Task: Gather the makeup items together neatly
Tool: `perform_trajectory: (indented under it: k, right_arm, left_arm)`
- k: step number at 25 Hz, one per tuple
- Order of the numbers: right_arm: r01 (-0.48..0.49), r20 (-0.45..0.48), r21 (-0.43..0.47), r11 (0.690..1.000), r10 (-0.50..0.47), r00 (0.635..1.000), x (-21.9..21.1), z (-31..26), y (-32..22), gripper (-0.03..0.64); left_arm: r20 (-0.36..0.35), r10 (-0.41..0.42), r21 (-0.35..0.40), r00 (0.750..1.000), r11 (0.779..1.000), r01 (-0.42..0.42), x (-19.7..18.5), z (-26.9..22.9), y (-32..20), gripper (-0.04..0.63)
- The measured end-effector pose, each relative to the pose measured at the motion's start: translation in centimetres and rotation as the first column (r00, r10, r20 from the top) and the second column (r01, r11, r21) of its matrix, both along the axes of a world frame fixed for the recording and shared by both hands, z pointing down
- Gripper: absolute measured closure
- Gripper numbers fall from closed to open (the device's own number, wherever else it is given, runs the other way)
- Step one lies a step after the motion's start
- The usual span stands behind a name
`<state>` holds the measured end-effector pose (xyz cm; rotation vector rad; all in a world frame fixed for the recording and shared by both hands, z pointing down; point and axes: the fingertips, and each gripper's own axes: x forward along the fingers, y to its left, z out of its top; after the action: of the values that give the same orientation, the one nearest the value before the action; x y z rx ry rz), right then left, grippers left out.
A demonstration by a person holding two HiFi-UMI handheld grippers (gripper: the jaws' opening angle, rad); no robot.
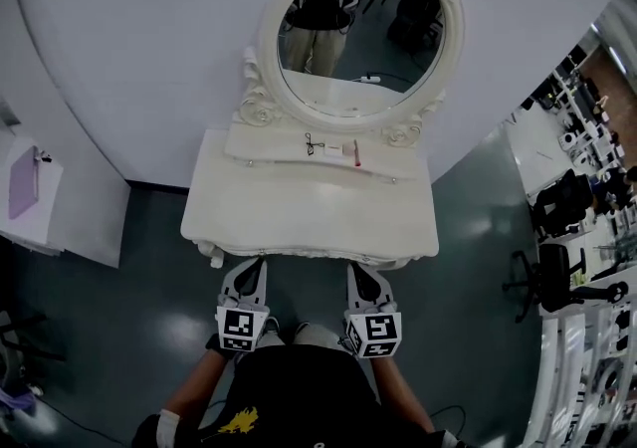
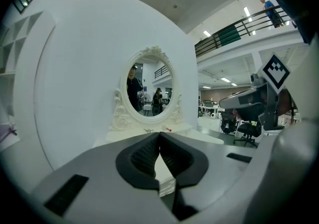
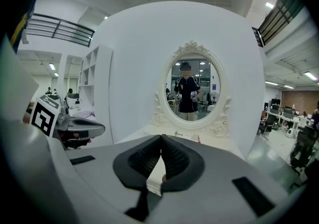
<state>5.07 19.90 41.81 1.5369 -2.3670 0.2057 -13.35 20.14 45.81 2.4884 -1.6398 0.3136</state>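
Observation:
A white vanity table (image 1: 299, 222) with an oval mirror (image 1: 360, 33) stands against the curved white wall. On its raised back shelf lie a small dark metal tool (image 1: 311, 144), a pale flat item (image 1: 334, 148) and a slim stick with a red tip (image 1: 356, 153). Both grippers hang in front of the table's near edge, short of the top. My left gripper (image 1: 253, 264) is shut and empty, and so is my right gripper (image 1: 357, 268). In the left gripper view the jaws (image 2: 159, 134) meet, with the red tip (image 2: 169, 130) far ahead. In the right gripper view the jaws (image 3: 161, 137) are likewise shut, with the metal tool (image 3: 178, 133) beyond them.
A low white side table with a purple notebook (image 1: 22, 182) stands at the left. Black office chairs (image 1: 557, 277) and desks fill the right side. The floor is dark green and glossy. The person's reflection shows in the mirror.

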Motion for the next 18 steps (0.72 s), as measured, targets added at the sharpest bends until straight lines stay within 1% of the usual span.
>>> perform_trajectory:
  k: [3,6,10,12,15,18]
  right_arm:
    - [-0.020,-0.014,-0.020,1.000,0.019,1.000,0.2,0.9,0.3,0.601]
    - [-0.057,-0.027,-0.061,0.997,0.055,0.998,1.5,2.5,0.4,0.601]
    - [-0.091,-0.029,-0.092,0.992,0.089,0.996,3.6,3.9,-1.4,0.601]
    - [-0.097,-0.023,-0.102,0.990,0.095,0.995,4.6,4.6,-3.3,0.601]
    - [-0.093,-0.003,-0.117,0.989,0.093,0.996,6.6,6.0,-7.7,0.601]
    - [-0.078,0.006,-0.145,0.986,0.080,0.997,9.8,8.2,-12.8,0.601]
  left_arm:
    - [-0.002,0.031,-0.030,1.000,0.999,-0.031,0.3,1.7,-0.4,0.580]
    - [0.002,0.058,-0.060,0.998,0.996,-0.058,0.9,3.6,-1.0,0.580]
    - [0.010,0.072,-0.097,0.997,0.993,-0.071,2.0,5.2,-3.3,0.580]
    - [0.015,0.079,-0.107,0.997,0.991,-0.077,3.0,5.7,-5.2,0.580]
    - [0.033,0.089,-0.124,0.995,0.989,-0.084,5.2,6.6,-9.1,0.580]
    - [0.058,0.074,-0.154,0.996,0.986,-0.064,8.0,8.3,-14.1,0.580]
